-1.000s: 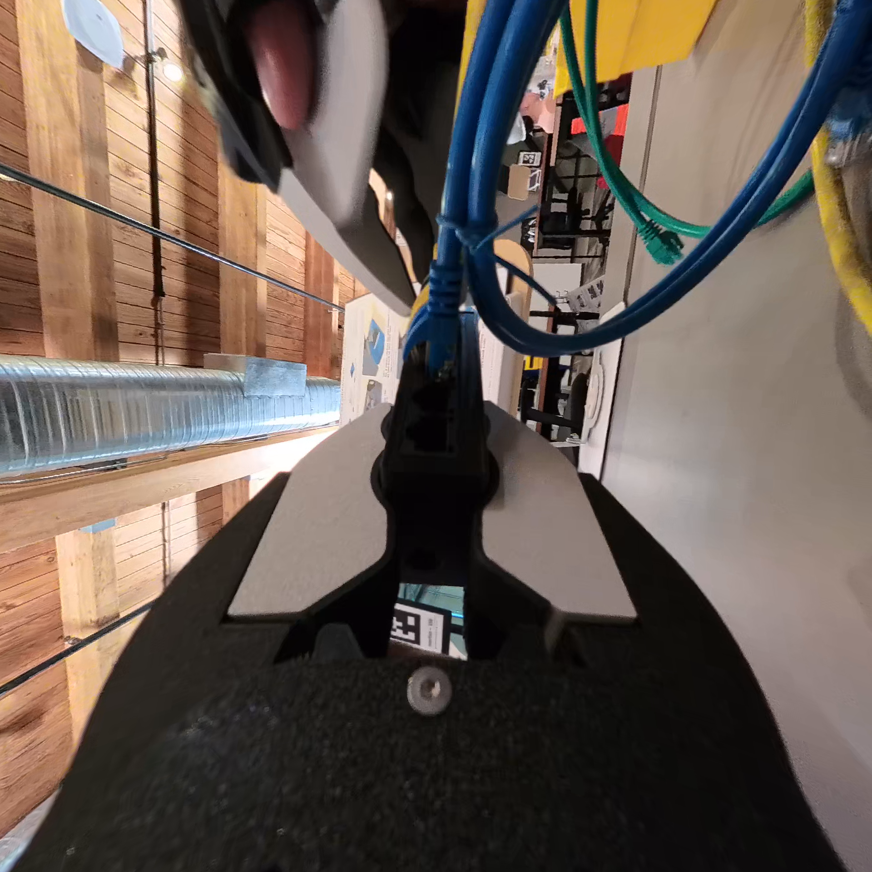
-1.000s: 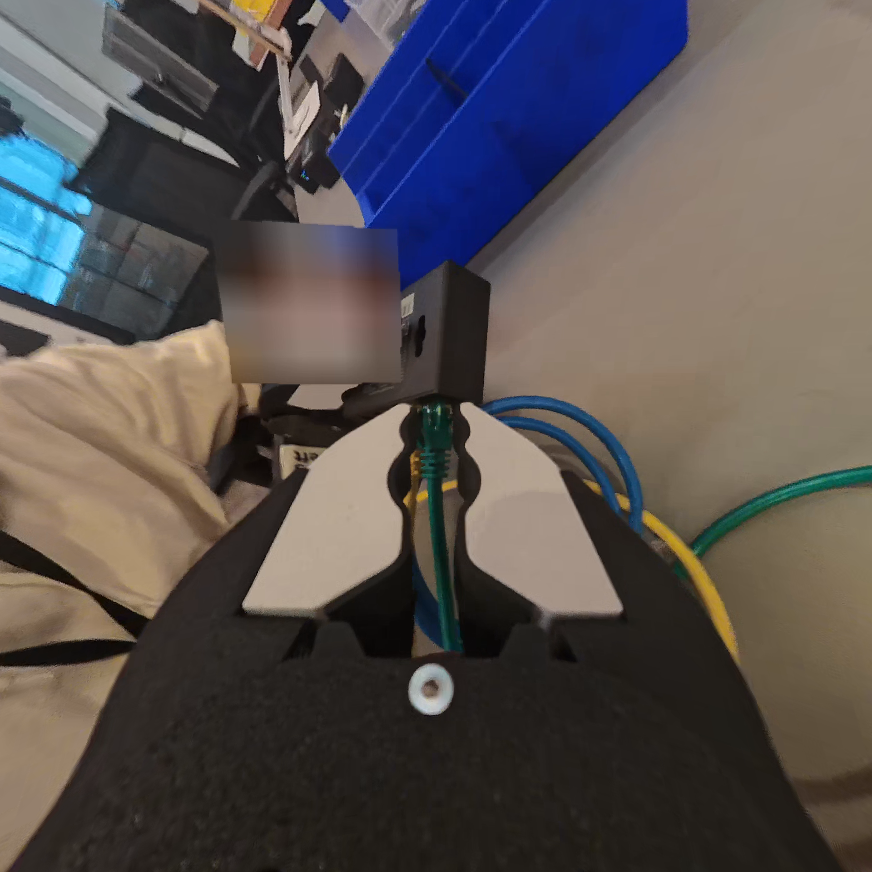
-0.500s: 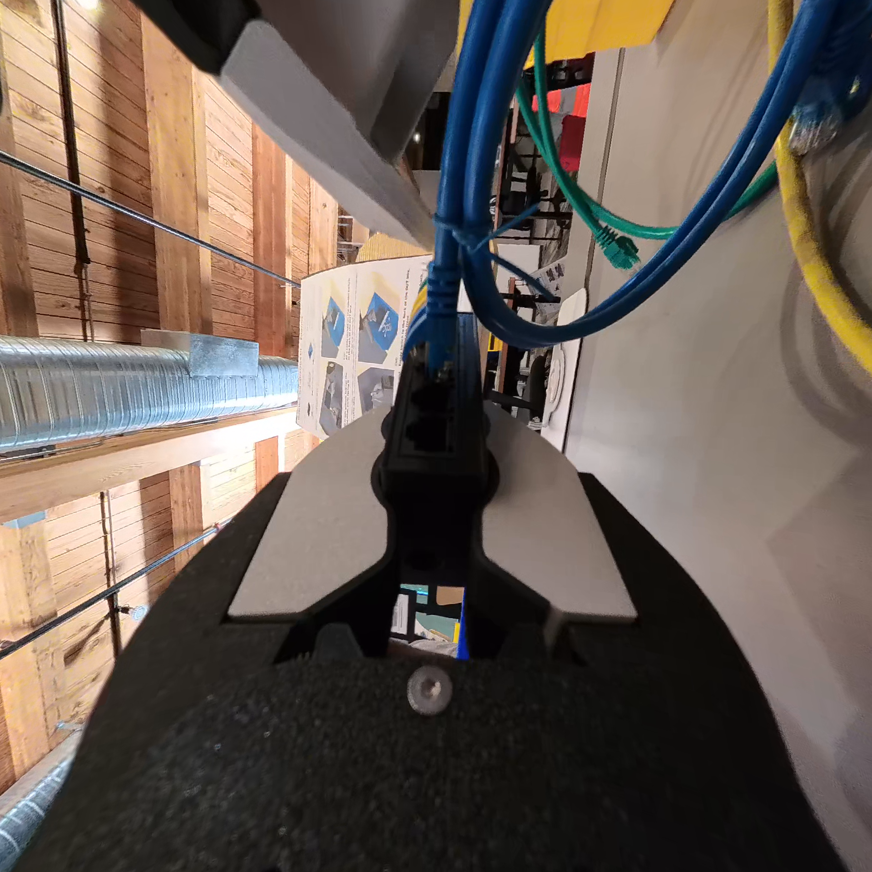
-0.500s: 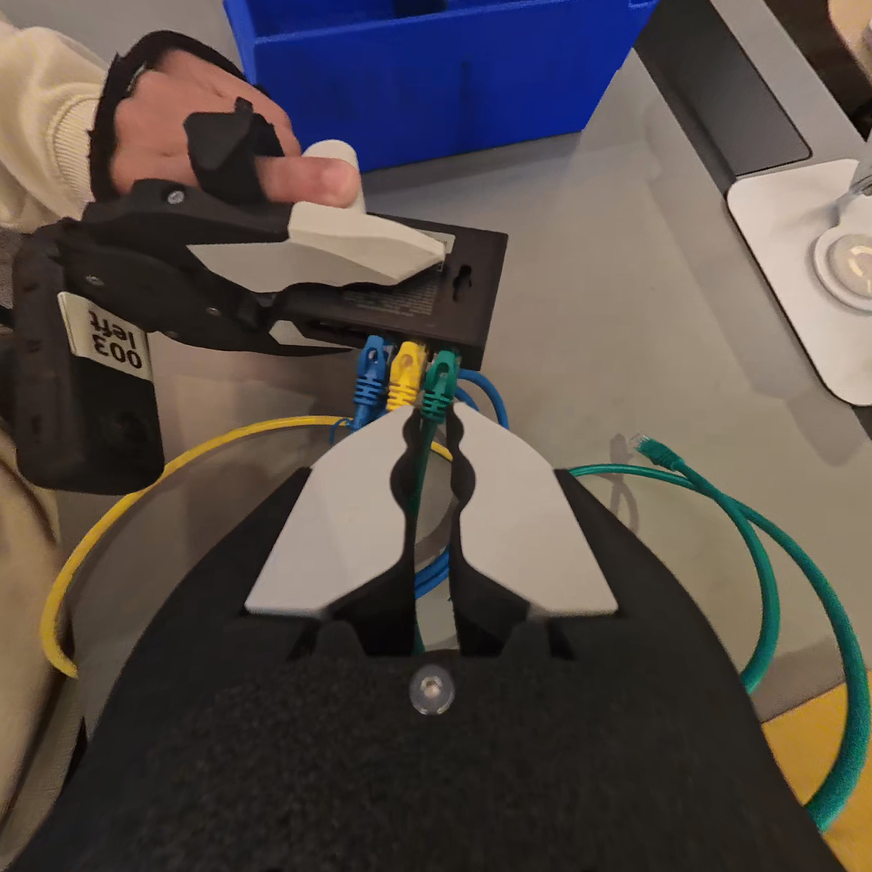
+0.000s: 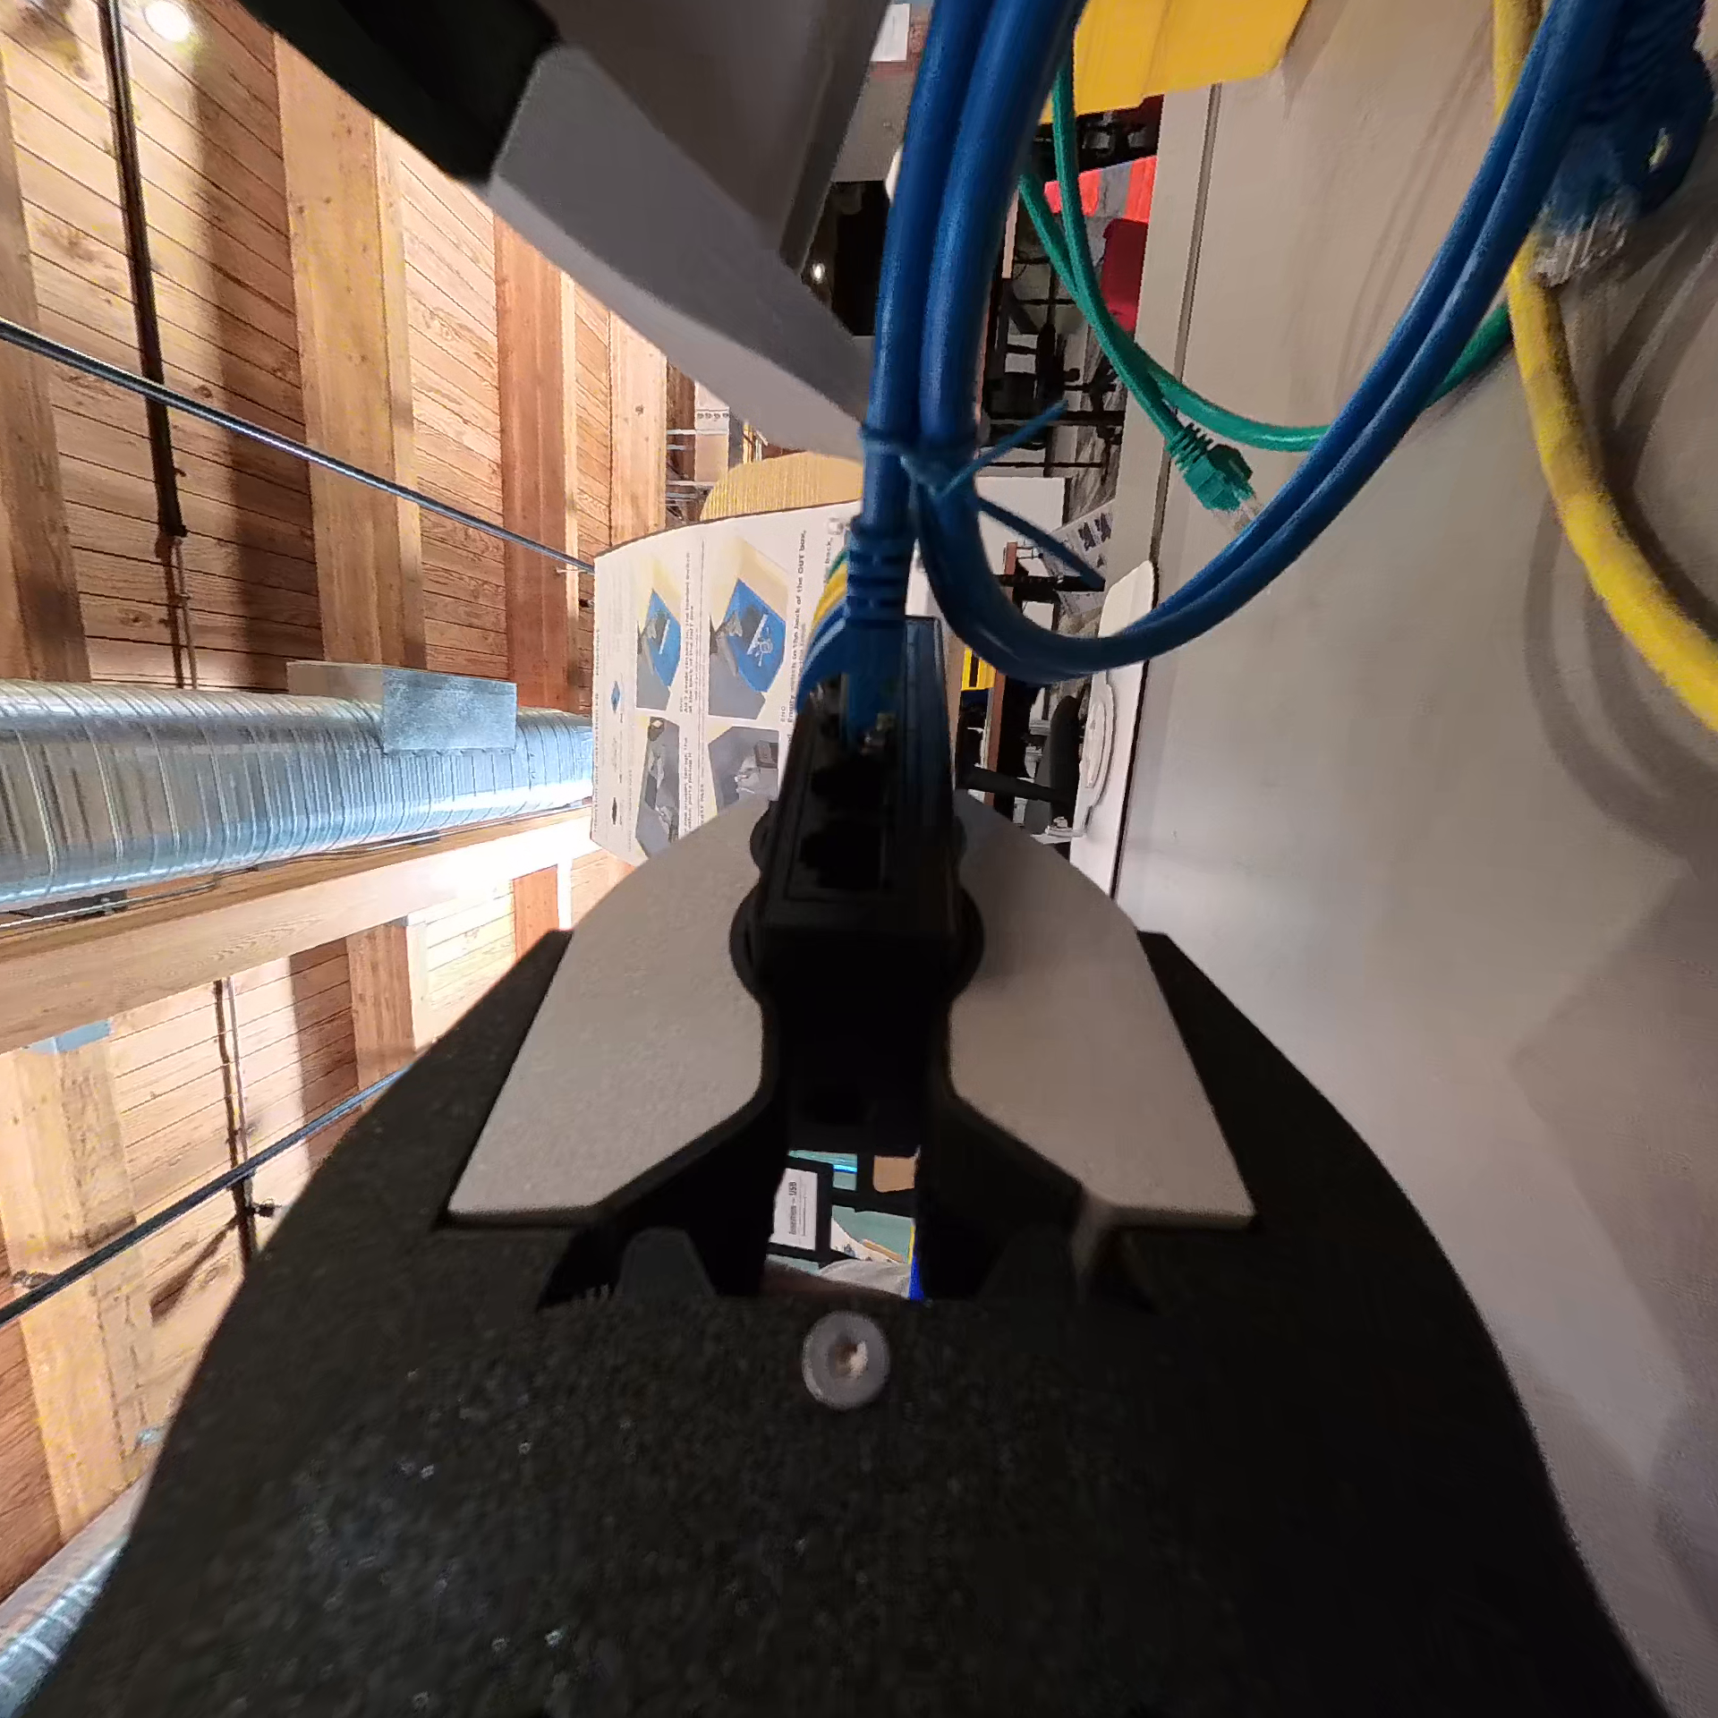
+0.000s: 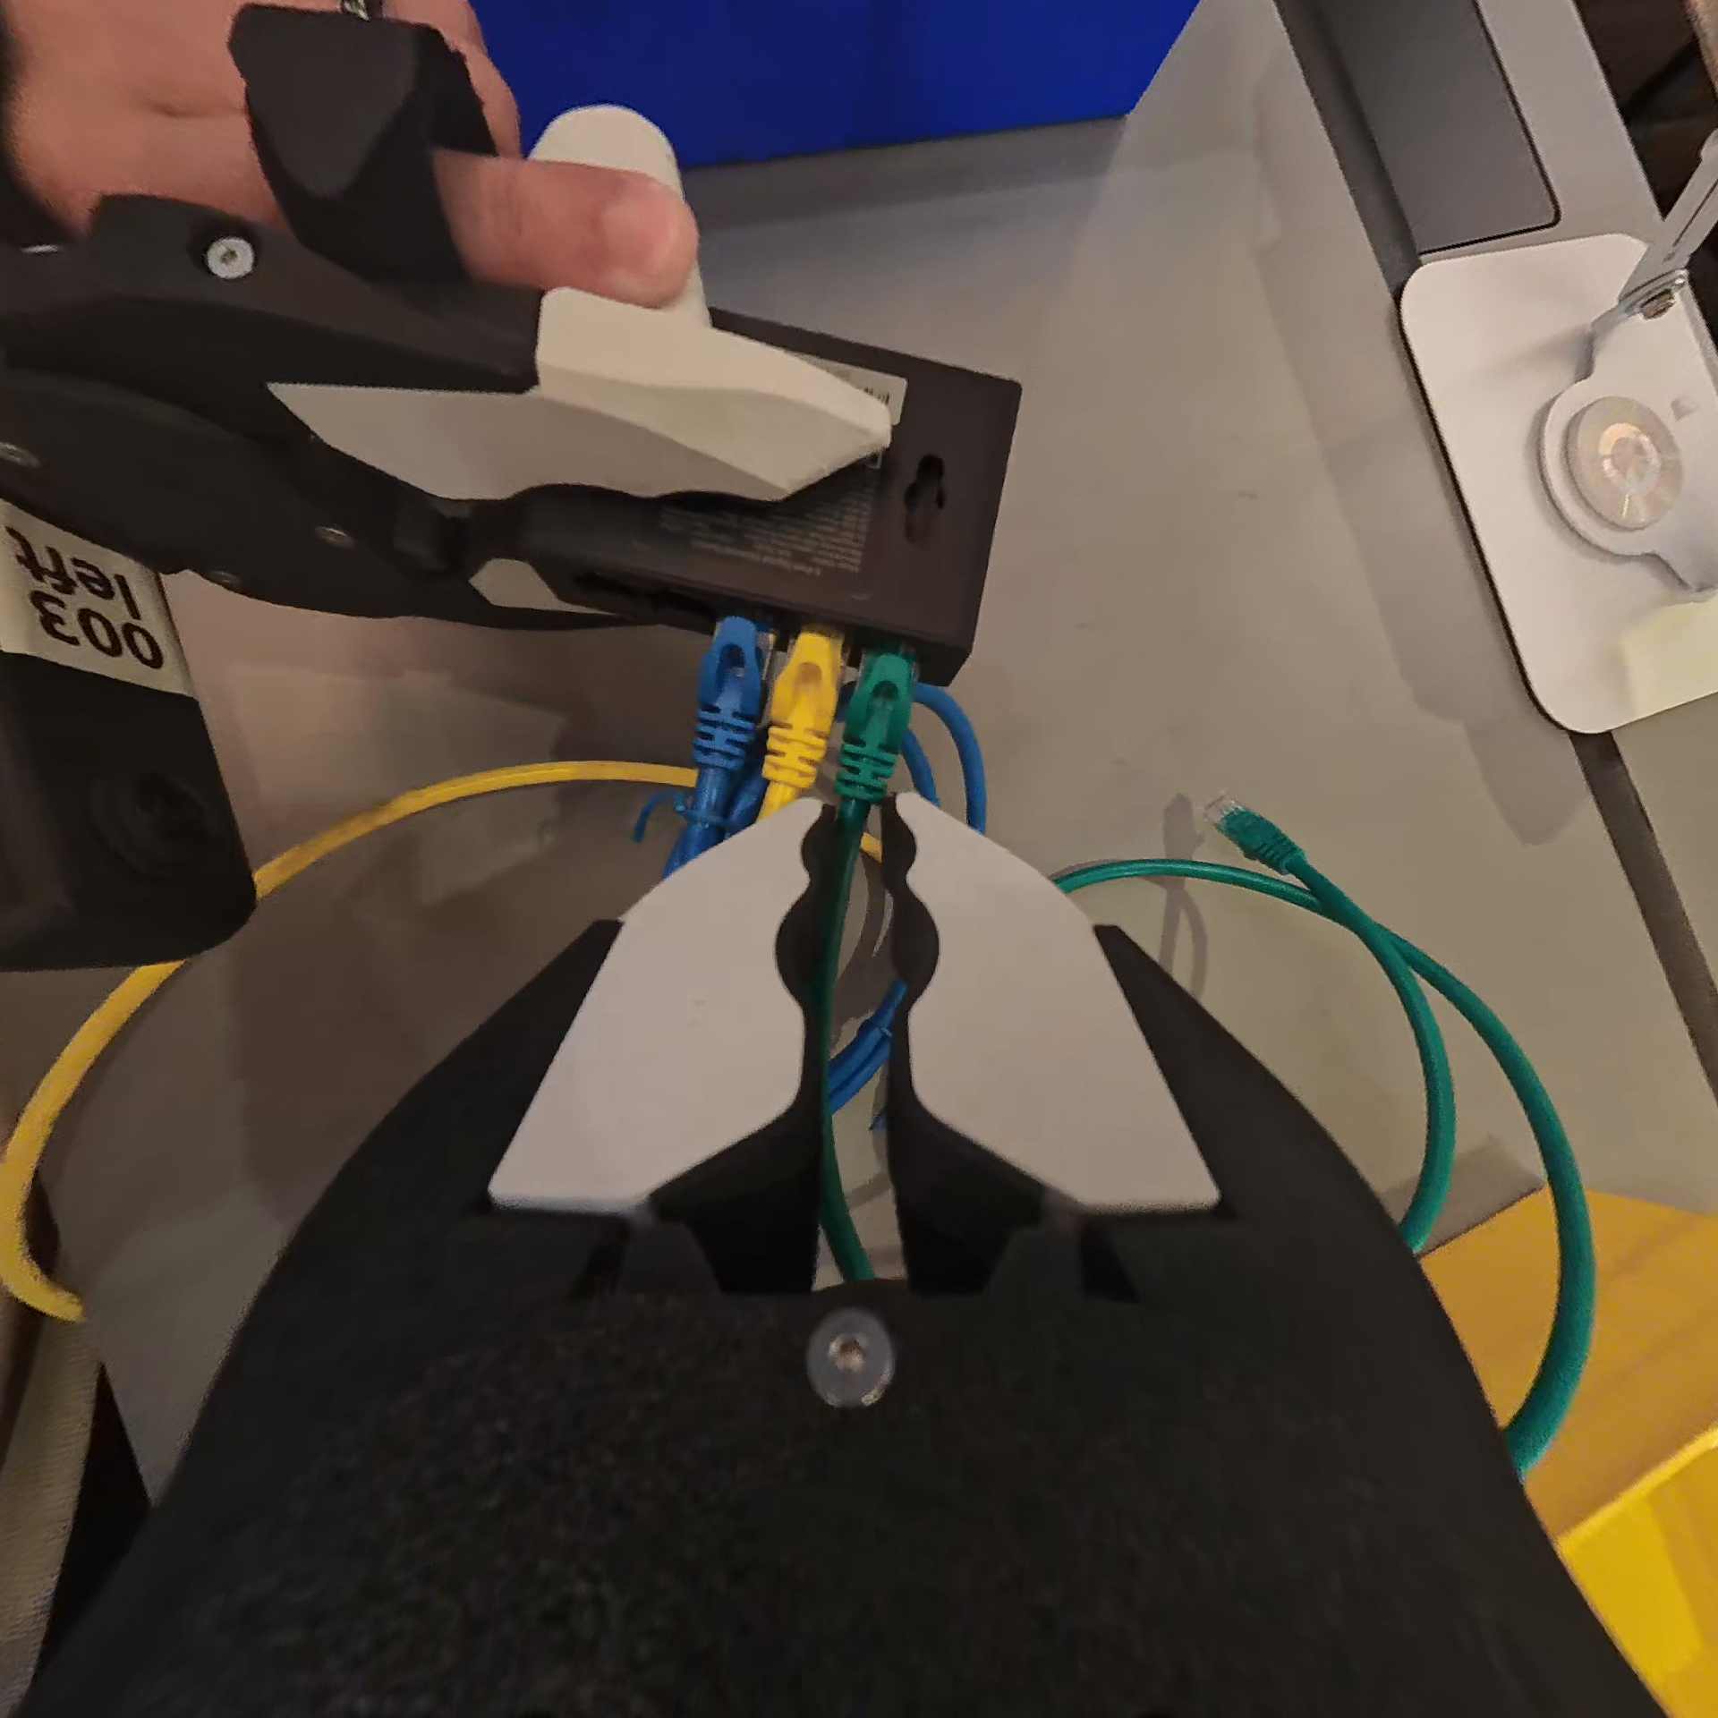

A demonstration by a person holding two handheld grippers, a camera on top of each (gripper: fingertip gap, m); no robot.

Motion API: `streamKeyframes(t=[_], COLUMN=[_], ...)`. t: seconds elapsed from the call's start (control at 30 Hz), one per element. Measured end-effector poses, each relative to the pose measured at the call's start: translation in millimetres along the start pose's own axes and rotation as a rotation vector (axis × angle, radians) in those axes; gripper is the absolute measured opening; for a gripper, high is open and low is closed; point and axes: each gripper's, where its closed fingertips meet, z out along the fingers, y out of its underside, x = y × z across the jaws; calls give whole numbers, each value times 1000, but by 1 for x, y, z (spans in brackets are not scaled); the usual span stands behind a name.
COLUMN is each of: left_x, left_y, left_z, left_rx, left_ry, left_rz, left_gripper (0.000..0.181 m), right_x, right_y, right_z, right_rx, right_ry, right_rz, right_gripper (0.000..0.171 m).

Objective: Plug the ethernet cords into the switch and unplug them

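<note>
Jaws: my left gripper is clamped on the black switch, holding it off the grey table. My right gripper has a narrow gap, the green cord running between its fingers; I can't tell if they pinch it. Left to right, I see the blue plug, yellow plug and green plug side by side in the switch's ports. The green cord's free end lies on the table to the right.
</note>
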Motion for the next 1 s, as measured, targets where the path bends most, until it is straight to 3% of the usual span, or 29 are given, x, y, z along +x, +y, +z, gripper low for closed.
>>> streamKeyframes(t=[0.2, 0.47, 0.5, 0.57, 0.6, 0.63, 0.7, 0.77, 0.87, 1.0], left_x=[10, 24, 24, 25, 18, 1, -17, -4, 6, -14], left_y=[3, 0, 4, 57, 73, 64, 10, -13, 1, 41], left_z=[4, 3, 5, 18, 22, 19, 6, 6, 6, 14], left_rx=[-31, -39, -73, -264, -279, -223, -83, -45, -83, -161], left_ry=[61, 128, 134, 165, 157, 90, 38, 68, 93, 47], left_rz=[13, 11, 12, -4, -33, -34, -70, -29, -20, 3], left_gripper=[30, 31, 26, 30, 30, 30, 29, 30, 30, 30], right_x=[5, 1, 1, 21, 13, 11, 19, 18, 26, 42], right_y=[8, 21, 24, 66, 72, 54, 28, 21, 38, 69], right_z=[6, 7, 7, 1, -2, -12, -33, -29, -23, -24], right_rx=[-52, -80, -93, -297, -244, -90, -30, -29, -44, -18], right_ry=[101, 101, 107, 208, 126, 101, 210, 187, 191, 290], right_rz=[-12, 16, 23, -30, 37, 132, 75, 81, 128, 254], right_gripper=[5, 5, 5, 4, 4, 4, 4, 5, 5, 5])
